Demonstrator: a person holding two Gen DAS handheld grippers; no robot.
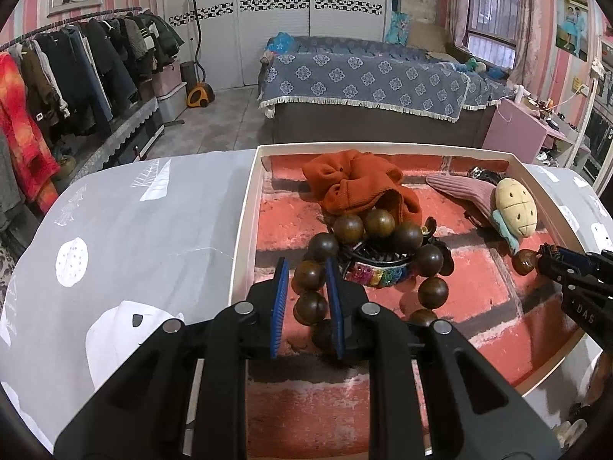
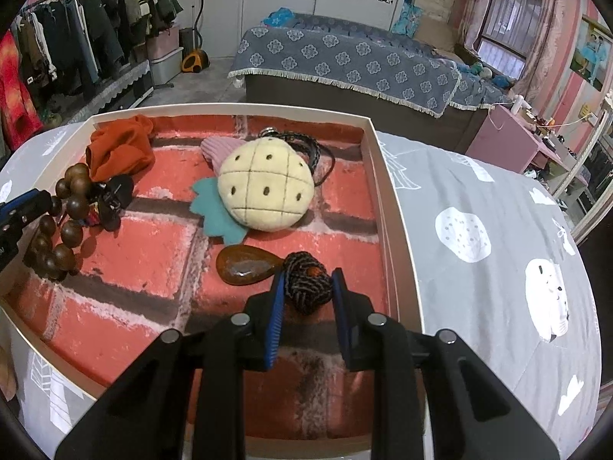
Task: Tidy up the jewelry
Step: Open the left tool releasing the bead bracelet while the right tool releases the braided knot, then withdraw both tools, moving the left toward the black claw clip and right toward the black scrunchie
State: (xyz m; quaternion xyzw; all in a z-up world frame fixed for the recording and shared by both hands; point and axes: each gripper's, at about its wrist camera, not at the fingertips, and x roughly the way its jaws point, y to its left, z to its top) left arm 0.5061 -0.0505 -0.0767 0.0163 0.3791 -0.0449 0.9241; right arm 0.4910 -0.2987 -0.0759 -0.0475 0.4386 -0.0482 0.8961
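Observation:
A white box point(image 1: 245, 211) lined with a red brick pattern sits on a grey bedspread. In it lies a bracelet of big brown wooden beads point(image 1: 429, 258). My left gripper point(image 1: 306, 270) is shut on the beads at the bracelet's left side. The bracelet point(image 2: 72, 207) and left gripper point(image 2: 36, 201) also show at the left edge of the right wrist view. My right gripper point(image 2: 308, 281) is shut on the black braided knot point(image 2: 308, 287) of a brown teardrop pendant point(image 2: 245, 266) near the box's right wall point(image 2: 387, 191). The left wrist view shows that pendant point(image 1: 524, 262) and the right gripper point(image 1: 551, 257).
Also in the box are an orange scrunchie point(image 1: 356, 184), a sequinned rainbow hair claw point(image 1: 379, 274) inside the bracelet's loop, a plush pineapple point(image 2: 264, 188), a pink corduroy clip point(image 2: 218, 147) and a black braided cord point(image 2: 314, 149). A bed and a clothes rail stand beyond.

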